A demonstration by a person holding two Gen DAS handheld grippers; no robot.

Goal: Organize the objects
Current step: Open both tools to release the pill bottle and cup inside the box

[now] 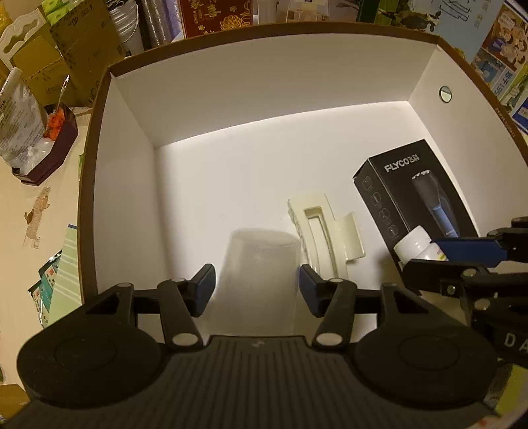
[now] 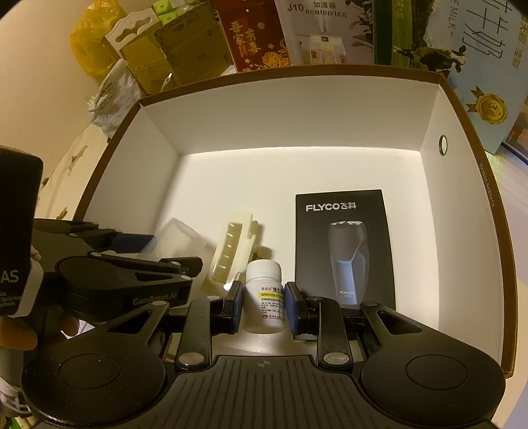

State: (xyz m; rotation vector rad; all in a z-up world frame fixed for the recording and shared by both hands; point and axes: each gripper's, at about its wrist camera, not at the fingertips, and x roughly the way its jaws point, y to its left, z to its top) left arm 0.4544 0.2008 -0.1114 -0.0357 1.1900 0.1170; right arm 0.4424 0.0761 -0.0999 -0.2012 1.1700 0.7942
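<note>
"flyco" on black shaver box (image 2: 345, 244), "j10 humidifier" on white carton (image 2: 318, 31), "genrobot.ai" on left gripper (image 2: 171, 244)

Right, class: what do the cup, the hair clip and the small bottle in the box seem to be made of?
Cup: frosted translucent plastic, since the floor shows faintly through it. Hair clip: glossy cream plastic, with a moulded look and highlights. Small bottle: opaque white plastic, probably, with a paper label.

Both wrist cameras look down, close, into the white box (image 1: 138, 109); each sees the other gripper, at three and nine o'clock.
</note>
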